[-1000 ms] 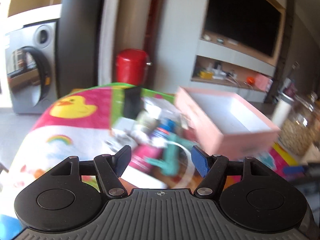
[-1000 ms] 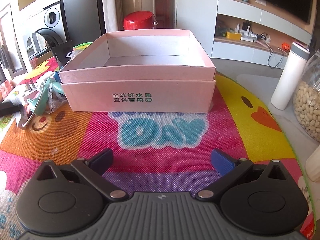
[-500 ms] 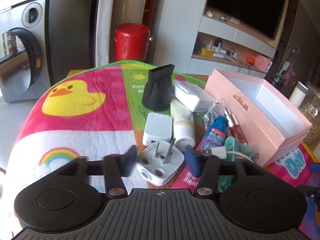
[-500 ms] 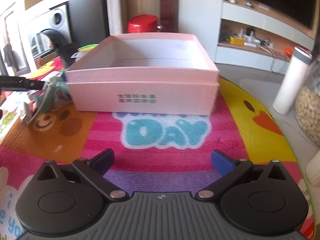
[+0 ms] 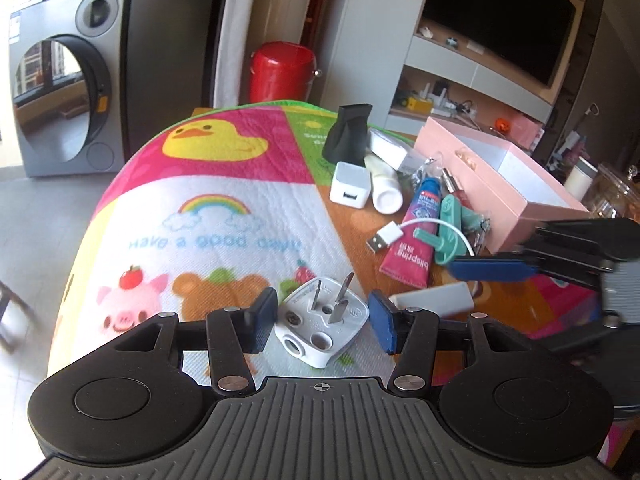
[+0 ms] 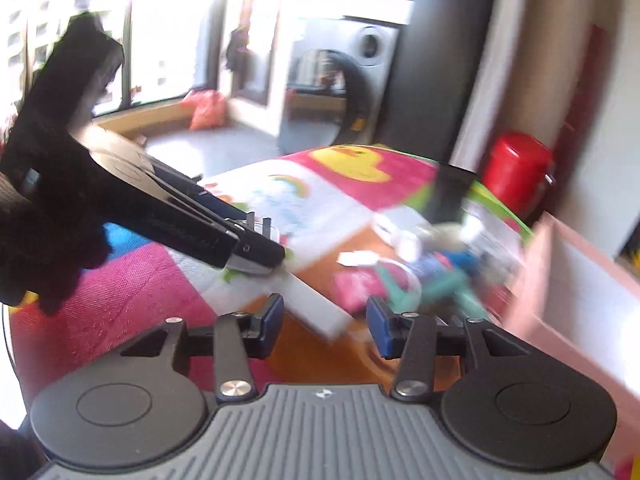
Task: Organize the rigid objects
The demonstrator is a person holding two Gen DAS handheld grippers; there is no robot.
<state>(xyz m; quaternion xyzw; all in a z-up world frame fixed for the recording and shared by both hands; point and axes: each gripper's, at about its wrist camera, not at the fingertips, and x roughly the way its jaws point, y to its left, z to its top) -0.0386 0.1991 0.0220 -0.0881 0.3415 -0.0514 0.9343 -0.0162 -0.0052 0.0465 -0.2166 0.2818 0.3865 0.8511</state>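
The white three-pin plastic plug (image 5: 322, 326) lies prongs-up on the cartoon-print mat (image 5: 208, 216), between the left gripper's (image 5: 323, 322) parted blue pads, untouched. The right gripper (image 6: 325, 320), open and empty, hovers over a flat white block (image 6: 316, 306).

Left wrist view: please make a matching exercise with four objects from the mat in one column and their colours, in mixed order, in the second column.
Objects:
1. wall plug
2. nozzle
3. storage box
4. hook

Colours:
A. pink
B. teal
C. white
D. black

Pairs: 1-C, 2-D, 3-A, 4-B
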